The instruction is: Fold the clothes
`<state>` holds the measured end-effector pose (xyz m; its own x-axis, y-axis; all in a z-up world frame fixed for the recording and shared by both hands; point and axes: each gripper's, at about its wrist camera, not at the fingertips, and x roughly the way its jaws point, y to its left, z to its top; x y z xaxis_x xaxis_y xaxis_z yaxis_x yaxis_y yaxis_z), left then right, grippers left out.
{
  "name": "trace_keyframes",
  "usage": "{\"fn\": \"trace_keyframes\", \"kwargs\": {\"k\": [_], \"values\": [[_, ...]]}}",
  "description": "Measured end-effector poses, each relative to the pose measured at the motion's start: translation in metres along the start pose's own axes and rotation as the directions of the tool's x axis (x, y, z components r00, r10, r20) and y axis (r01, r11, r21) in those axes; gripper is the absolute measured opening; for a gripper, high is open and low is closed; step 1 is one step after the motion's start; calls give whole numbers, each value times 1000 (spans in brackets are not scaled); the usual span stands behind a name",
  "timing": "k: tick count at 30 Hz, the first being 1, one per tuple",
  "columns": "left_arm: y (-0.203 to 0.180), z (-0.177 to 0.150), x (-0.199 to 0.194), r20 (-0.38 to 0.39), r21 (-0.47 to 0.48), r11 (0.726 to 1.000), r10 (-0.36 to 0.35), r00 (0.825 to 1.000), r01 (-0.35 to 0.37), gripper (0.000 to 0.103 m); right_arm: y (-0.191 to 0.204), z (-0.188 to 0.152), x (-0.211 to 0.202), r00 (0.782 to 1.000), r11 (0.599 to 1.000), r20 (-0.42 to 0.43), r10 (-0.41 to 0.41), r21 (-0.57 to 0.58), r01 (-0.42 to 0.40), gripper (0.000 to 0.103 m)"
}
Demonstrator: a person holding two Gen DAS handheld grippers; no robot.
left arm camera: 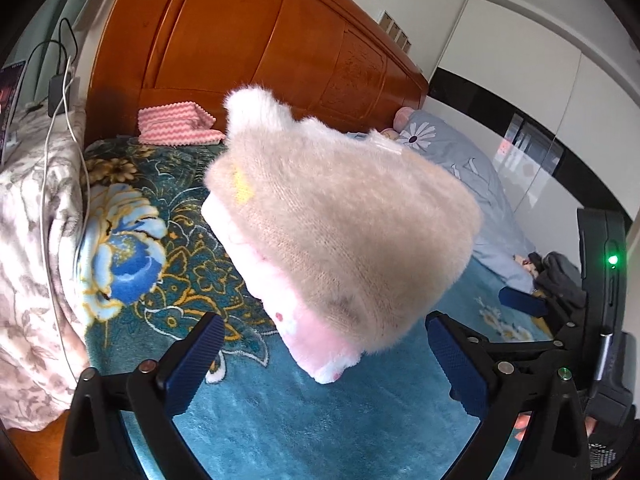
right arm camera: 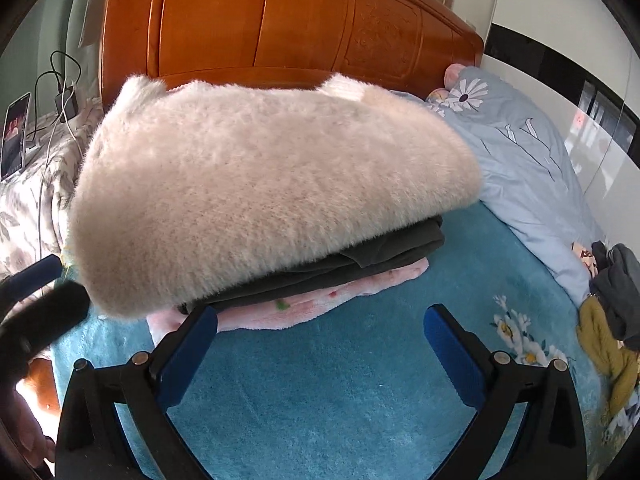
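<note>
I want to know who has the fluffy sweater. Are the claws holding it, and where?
Nothing is held. The left gripper and right gripper are both open and empty. The fluffy sweater lies folded on top of the clothes stack on the bed.

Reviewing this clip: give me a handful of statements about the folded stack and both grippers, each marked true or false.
1. The fluffy beige sweater lies on top of the stack. True.
2. Directly under it is a yellow garment. False: a dark grey-green folded garment is under it, then a pink fleece piece at the bottom.
3. The right gripper is shut on the sweater. False: its jaws stand open, holding nothing.
4. The left gripper is open. True.
5. The stack rests on a teal floral blanket. True.
6. The wooden headboard is painted white. False: it is orange-brown wood.
</note>
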<state>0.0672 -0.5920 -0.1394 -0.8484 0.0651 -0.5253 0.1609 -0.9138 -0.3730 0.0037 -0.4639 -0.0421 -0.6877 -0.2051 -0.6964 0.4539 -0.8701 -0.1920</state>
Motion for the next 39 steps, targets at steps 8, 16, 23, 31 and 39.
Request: {"fn": "trace_keyframes", "kwargs": {"k": [8, 16, 23, 31, 39], "values": [[-3, 0, -1, 6, 12, 1000, 11, 1000, -11, 103, 8, 1, -1, 1000, 999, 1, -17, -33, 17, 103], [-4, -3, -2, 12, 14, 1000, 10, 1000, -11, 103, 8, 0, 0, 999, 999, -17, -28, -17, 28, 103], [-6, -2, -5, 26, 30, 999, 31, 999, -31, 103, 9, 1, -2, 999, 999, -18, -33, -23, 33, 103], [-4, -3, -5, 20, 27, 999, 37, 999, -37, 103, 12, 1, -1, 999, 999, -24, -27, -25, 26, 103], [-4, -3, -6, 26, 25, 999, 42, 999, -43, 103, 12, 0, -1, 999, 999, -27, -27, -23, 27, 103]]}}
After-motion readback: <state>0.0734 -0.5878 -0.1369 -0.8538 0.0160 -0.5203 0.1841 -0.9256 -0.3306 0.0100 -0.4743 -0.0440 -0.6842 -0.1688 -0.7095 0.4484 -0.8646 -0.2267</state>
